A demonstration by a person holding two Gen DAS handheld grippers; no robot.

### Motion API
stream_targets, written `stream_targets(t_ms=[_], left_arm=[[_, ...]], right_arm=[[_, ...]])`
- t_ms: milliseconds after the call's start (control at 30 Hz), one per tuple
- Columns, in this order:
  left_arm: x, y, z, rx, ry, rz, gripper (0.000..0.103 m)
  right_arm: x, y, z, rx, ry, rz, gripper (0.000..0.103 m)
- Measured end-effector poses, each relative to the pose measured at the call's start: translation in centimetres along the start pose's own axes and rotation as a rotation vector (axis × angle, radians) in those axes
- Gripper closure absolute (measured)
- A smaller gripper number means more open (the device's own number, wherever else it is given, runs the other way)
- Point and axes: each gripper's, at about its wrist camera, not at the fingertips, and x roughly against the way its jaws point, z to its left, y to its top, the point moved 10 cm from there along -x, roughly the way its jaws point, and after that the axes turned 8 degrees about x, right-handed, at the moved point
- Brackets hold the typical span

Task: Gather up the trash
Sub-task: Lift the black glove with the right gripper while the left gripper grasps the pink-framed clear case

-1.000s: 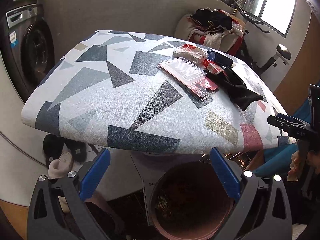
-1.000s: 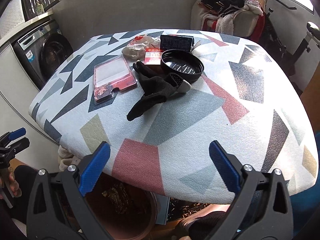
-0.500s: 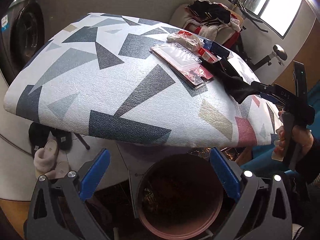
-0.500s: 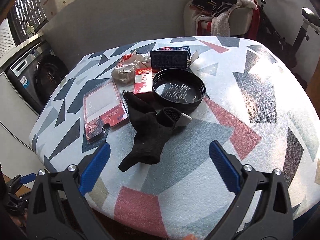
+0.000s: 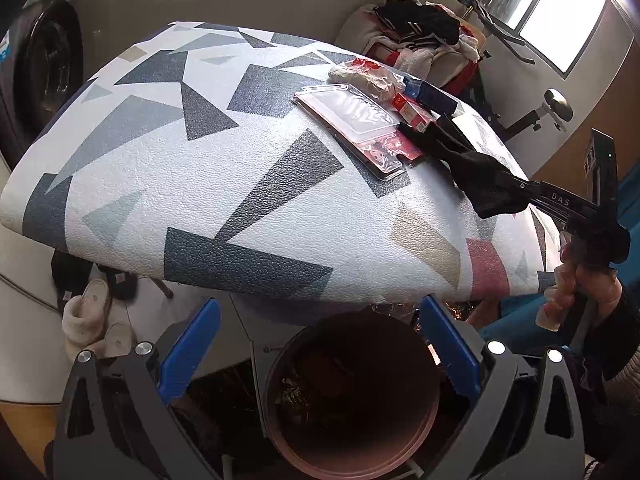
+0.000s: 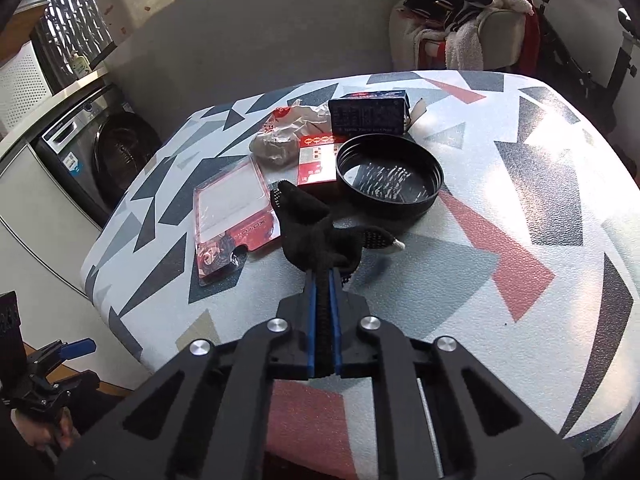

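My right gripper (image 6: pixel 324 276) is shut on a black glove (image 6: pixel 316 228) lying on the patterned table (image 6: pixel 520 208); it also shows in the left wrist view (image 5: pixel 516 194), pinching the glove (image 5: pixel 476 168). My left gripper (image 5: pixel 320 316) is open and empty, held below the table edge over a round brown bin (image 5: pixel 352 396). On the table lie a clear-and-red blister pack (image 6: pixel 232 220), a crumpled bag (image 6: pixel 280 140), a red carton (image 6: pixel 318 158), a dark blue box (image 6: pixel 368 114) and a black round lid (image 6: pixel 390 178).
A washing machine (image 6: pixel 100 148) stands left of the table. A chair heaped with clothes (image 6: pixel 460 28) and an exercise bike (image 6: pixel 592 60) stand behind it. Slippers (image 5: pixel 92 320) lie on the floor under the table's left edge.
My right gripper moved forward over the table and closed on the black glove. My left gripper stayed open over the bin.
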Motion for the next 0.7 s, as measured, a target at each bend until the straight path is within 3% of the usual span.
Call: stream_targets(t_ms=[167, 300, 500, 700], left_arm=[[0.1, 2.9, 0.6, 0.105, 0.021, 0.002, 0.006], [-1.2, 6.8, -0.3, 0.224, -0.02, 0.048, 0.006], [-5.1, 12.4, -3.3, 0.294, -0.014, 0.099, 0.006], [-10.1, 16.3, -4.7, 0.439, 0.012, 0.167, 0.006]], right_arm=[[1.2, 0.3, -0.9, 0.03, -0.038, -0.021, 0.093], [0.4, -0.1, -2.1, 0.028, -0.054, 0.004, 0.093], [-0.7, -0.5, -4.5, -0.002, -0.086, 0.01, 0.093], [-2.0, -1.3, -5.5, 0.04, -0.112, 0.038, 0.093]])
